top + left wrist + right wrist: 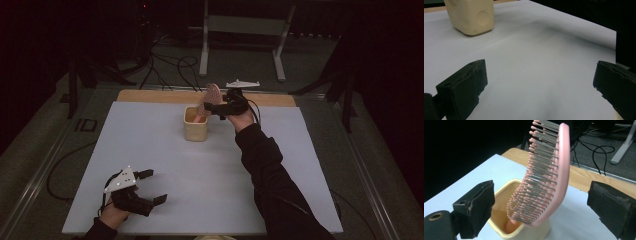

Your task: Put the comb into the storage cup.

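Observation:
A pink hairbrush (212, 95) stands handle-down in a cream cup (195, 127) at the far middle of the white board. In the right gripper view the hairbrush (549, 170) leans to the right out of the cup (541, 230), bristles facing left. My right gripper (214, 109) is open, its jaws wide on either side of the brush head and touching neither side (544, 205). My left gripper (154, 186) rests open near the front left of the board with nothing between its jaws (539, 87). Its view shows the cup (472, 16) far off.
The white board (165, 165) lies on a wooden table (150, 95). A dark sleeve (270, 170) crosses the right half of the board. Cables (170, 65) and a white stand's legs (240, 30) are on the floor beyond the table.

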